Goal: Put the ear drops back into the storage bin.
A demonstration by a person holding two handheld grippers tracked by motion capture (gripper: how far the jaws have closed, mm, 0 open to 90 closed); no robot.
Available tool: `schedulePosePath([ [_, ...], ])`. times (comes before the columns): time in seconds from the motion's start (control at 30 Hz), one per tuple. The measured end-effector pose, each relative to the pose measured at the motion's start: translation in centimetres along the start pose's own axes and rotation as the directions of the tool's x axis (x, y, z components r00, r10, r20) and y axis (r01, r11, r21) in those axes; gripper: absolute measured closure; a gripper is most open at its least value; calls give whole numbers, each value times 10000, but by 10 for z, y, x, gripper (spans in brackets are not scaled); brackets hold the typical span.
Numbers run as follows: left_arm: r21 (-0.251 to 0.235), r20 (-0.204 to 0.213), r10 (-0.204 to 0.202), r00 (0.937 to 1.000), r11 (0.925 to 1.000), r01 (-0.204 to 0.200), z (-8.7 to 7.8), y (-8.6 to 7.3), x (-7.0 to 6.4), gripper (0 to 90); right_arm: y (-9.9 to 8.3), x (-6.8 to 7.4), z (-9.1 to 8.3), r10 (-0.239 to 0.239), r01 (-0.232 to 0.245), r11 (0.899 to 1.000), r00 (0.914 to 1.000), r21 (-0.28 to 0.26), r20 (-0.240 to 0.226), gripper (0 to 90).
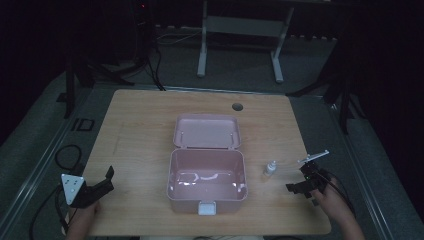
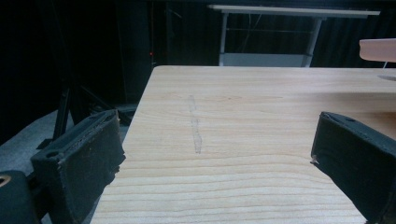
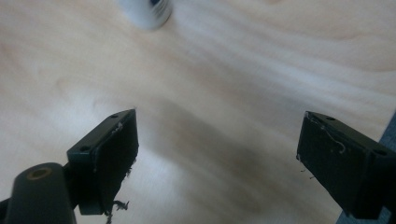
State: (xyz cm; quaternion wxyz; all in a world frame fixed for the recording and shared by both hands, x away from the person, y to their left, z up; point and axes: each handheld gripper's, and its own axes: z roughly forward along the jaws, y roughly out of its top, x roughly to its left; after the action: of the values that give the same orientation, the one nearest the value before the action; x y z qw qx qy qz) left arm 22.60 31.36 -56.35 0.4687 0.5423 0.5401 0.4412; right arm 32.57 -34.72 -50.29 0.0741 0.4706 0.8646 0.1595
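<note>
Small white bottle (image 1: 270, 168) stands upright on the table (image 1: 140, 125), just off the 3 o'clock side of the open pink box (image 1: 207, 175), apart from it. Box empty, lid (image 1: 207, 131) folded back toward 12 o'clock. Right gripper (image 1: 305, 186) sits at the bottle's 4 o'clock, near but not touching, jaws spread wide with nothing between; in the right gripper view the bottle (image 3: 145, 11) is a blur at 11 o'clock. Left gripper (image 1: 102, 182) rests near the table's 8 o'clock corner, jaws likewise wide, nothing held. Judgement: bottle likely light, rigid plastic, smooth, narrow-based, so easily tipped. Best taken across the body, below the neck, with both pads square to it.
</note>
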Motion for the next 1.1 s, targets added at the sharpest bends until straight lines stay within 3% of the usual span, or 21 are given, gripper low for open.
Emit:
schedulePosePath([
  [0.13, -3, 1, 9, 10000, 10000, -9, 0, 0, 0, 24, 2, 4, -2, -453, 472, 9945, 9987, 936, -223, 123],
  [0.33, 11, 4, -5, 10000, 10000, 5, 0, 0, 0, 24, 5, 8, -1, -869, 932, 9754, 9954, 1999, -400, 123],
  [0.47, 18, 8, -44, 10000, 10000, 44, 0, 0, 0, 24, 9, 10, -2, -1222, 1350, 9512, 9905, 2774, -628, 123],
  [0.67, 4, -2, -34, 10000, 10000, 34, 0, 0, 0, 24, 14, 15, -1, -1557, 1772, 8937, 9841, 4122, -854, 135],
  [0.77, 7, 5, -32, 10000, 10000, 32, 0, 0, 0, 24, 17, 16, 0, -1743, 1965, 8743, 9805, 4438, -908, 135],
  [0.9, 7, 8, -36, 10000, 10000, 36, 0, 0, 0, 24, 20, 14, 2, -1770, 2002, 8628, 9798, 4642, -935, 135],
  [1.03, 8, 12, -32, 10000, 10000, 32, 0, 0, 0, 24, 26, 13, 3, -1612, 1900, 8702, 9817, 4547, -1017, 135],
  [1.1, 9, 11, -27, 10000, 10000, 27, 0, 0, 0, 24, 28, 13, 3, -1700, 1971, 8681, 9803, 4556, -1003, 135],
])
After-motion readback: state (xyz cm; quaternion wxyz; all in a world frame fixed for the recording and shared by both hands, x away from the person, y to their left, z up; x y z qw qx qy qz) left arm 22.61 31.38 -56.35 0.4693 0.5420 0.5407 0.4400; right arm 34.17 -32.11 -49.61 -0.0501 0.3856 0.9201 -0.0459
